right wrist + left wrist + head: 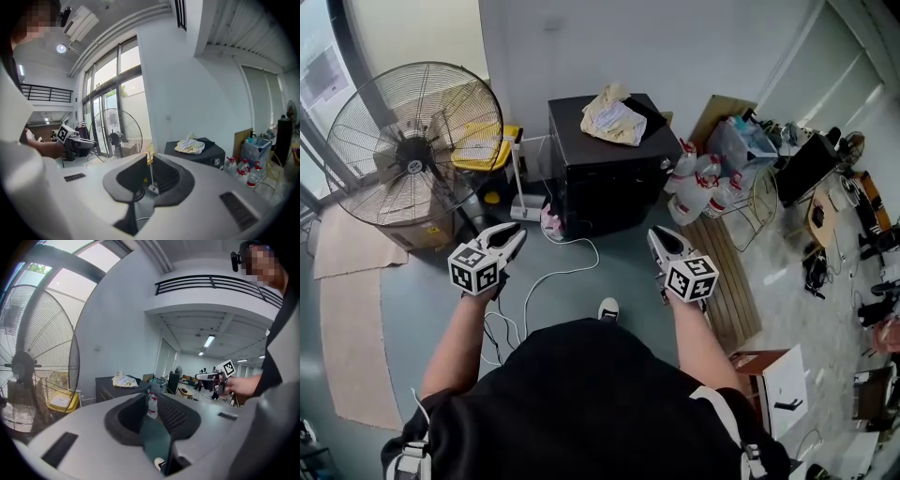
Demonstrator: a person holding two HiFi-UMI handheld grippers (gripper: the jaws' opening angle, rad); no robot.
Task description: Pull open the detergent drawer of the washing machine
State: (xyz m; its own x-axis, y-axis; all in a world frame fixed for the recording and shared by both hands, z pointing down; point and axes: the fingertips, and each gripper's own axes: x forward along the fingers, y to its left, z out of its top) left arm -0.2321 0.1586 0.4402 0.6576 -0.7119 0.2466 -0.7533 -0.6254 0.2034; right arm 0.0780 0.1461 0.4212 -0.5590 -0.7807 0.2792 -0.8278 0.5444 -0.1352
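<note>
Detergent drawer is not made out in any view; the likely machine, a black boxy unit (605,178) with a crumpled cloth (614,117) on top, is seen at twelve o'clock in the head view, well apart from both grippers. Such a drawer is judged light, rigid plastic, stiff at first; it would best be taken by the recessed lip of its front and drawn straight out. The left gripper (514,234) at nine o'clock and the right gripper (659,236) at three o'clock are closed, with nothing between the jaws. No brand or writing can be read.
</note>
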